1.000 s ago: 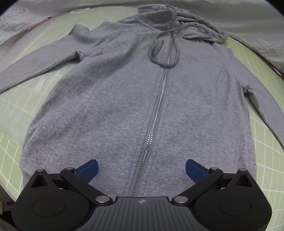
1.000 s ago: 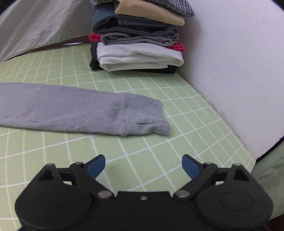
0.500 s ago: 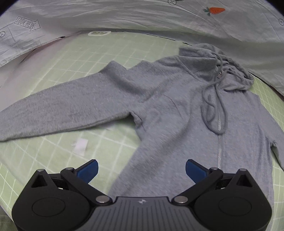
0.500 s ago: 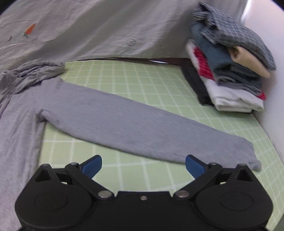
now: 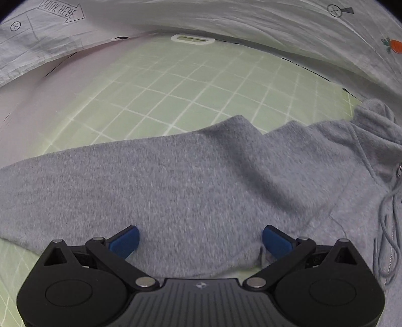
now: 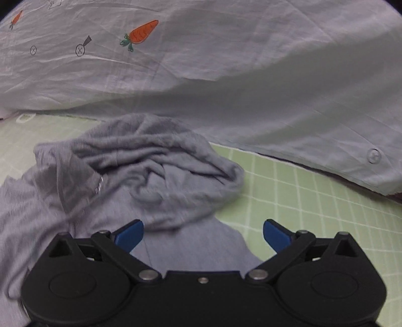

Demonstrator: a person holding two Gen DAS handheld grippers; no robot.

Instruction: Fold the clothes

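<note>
A grey zip hoodie (image 5: 191,186) lies flat on a green grid mat (image 5: 191,83). In the left wrist view its left sleeve stretches across the frame, with the drawstring (image 5: 387,226) at the right edge. My left gripper (image 5: 200,241) is open and empty, just above the sleeve near the armpit. In the right wrist view the crumpled hood (image 6: 160,161) of the hoodie lies ahead. My right gripper (image 6: 203,234) is open and empty, over the shoulder just below the hood.
A pale grey sheet (image 6: 226,75) with carrot prints rises along the mat's far edge and also shows in the left wrist view (image 5: 226,20). A white handle cut-out (image 5: 193,39) sits at the mat's far edge. Bare mat (image 6: 314,201) lies right of the hood.
Both grippers have swung toward the top of the hoodie: the left from the hem to the left sleeve, the right from the right cuff and clothes stack to the hood. Both stayed open.
</note>
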